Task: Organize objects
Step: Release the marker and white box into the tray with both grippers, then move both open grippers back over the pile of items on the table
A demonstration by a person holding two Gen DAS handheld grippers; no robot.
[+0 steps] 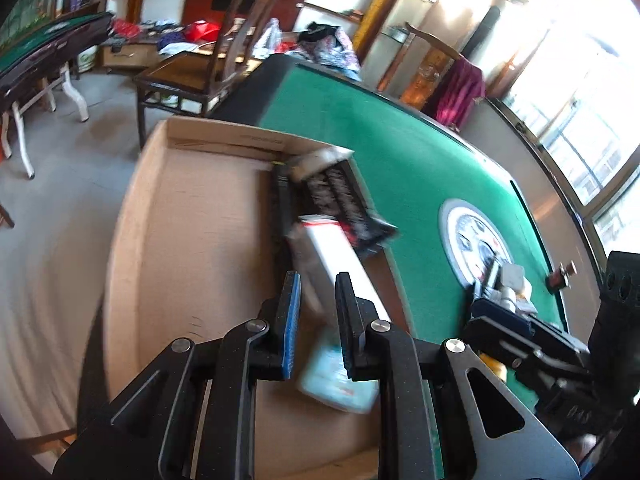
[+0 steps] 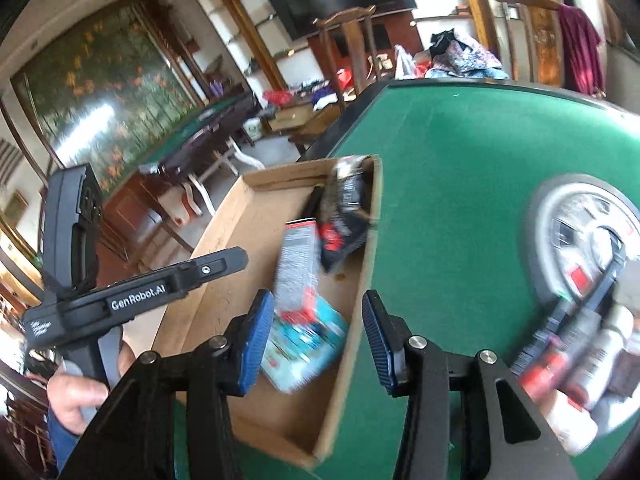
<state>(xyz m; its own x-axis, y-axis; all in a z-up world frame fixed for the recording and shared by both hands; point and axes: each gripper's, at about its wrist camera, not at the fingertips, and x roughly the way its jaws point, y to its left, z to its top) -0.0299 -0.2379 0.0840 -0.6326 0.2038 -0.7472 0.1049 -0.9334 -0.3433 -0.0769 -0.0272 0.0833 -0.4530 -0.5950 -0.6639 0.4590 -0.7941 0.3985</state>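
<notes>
We hold both grippers empty above the cardboard box point(image 2: 344, 364) at the counter's point(image 2: 452, 184) left edge: left gripper point(image 1: 318, 312) fingers nearly closed on nothing, right gripper point(image 2: 318, 340) fingers apart. Next we'd swing right toward the bottle pile point(image 2: 576, 360) by the centre disc point(image 2: 544, 216), approaching slowly.
</notes>
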